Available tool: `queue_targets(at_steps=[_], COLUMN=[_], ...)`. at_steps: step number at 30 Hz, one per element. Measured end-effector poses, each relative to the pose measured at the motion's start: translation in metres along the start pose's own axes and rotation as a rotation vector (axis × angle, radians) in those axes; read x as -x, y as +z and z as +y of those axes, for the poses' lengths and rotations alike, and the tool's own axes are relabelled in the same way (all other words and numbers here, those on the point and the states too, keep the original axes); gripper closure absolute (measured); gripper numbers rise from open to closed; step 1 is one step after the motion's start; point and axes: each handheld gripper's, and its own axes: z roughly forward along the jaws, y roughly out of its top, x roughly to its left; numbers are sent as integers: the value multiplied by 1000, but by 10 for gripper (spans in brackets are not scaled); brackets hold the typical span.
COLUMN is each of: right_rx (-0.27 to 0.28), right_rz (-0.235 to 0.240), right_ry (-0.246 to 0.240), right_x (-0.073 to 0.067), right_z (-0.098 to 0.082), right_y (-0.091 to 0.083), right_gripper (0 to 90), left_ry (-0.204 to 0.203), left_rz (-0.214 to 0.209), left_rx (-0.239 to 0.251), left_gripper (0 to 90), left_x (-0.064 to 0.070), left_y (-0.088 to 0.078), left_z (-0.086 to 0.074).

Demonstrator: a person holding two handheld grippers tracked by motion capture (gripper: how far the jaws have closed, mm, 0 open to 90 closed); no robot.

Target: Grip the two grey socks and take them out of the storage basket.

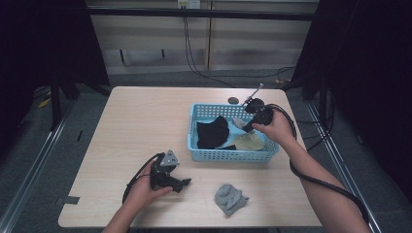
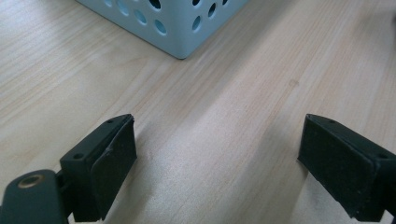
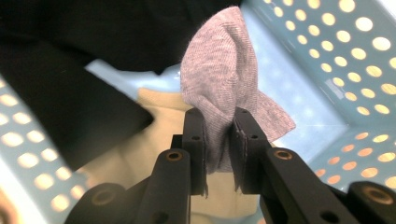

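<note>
Right gripper (image 3: pixel 219 154) down in the blue basket (image 1: pixel 201 154) at centre right of the high view, jaws pinched on a light grey sock (image 3: pixel 224 79). Black cloth (image 1: pixel 212 132) and cream cloth (image 1: pixel 250 141) inside too. Left gripper (image 2: pixel 217 158) low at lower left, jaws wide apart, nothing between. Another grey sock (image 1: pixel 230 198) bottom centre on the table (image 1: pixel 141 121).

A pale blue basket (image 1: pixel 228 155) dotted with round holes holds black cloth (image 1: pixel 212 132), a cream cloth (image 1: pixel 250 141) and a heathered grey sock (image 3: pixel 224 79), while another grey sock (image 1: pixel 230 198) lies on the light wood-grain table (image 1: pixel 141 121) near the black left hand-held gripper (image 1: pixel 184 183).
</note>
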Motion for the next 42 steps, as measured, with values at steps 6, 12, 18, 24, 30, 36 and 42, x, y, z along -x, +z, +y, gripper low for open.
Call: queue_targets(at_steps=[6, 12, 18, 24, 30, 36, 42], right_rx=[-20, -38, -68, -77, -81, -82, -76], right_rz=[21, 34, 47, 57, 70, 77, 84], right_ry=[-57, -110, -167, -212, -249, -276, -312], right_x=[-6, -16, -31, -47, -55, -65, -78], right_z=[-1, -3, -4, -2, -4, -8, -13], right_y=[-12, -23, -31, -40, -47, -55, -64], right_gripper=[776, 776, 775, 775, 775, 775, 775], left_ry=[1, 1, 2, 1, 2, 1, 5], left_rz=[1, 0, 0, 2, 2, 1, 2], left_rx=[-1, 0, -2, -3, -4, -1, -6], left_gripper=[106, 106, 106, 106, 106, 106, 106], left_x=[0, 0, 0, 0, 0, 0, 0], left_y=[0, 0, 0, 0, 0, 0, 0], left_z=[0, 0, 0, 0, 0, 0, 0])
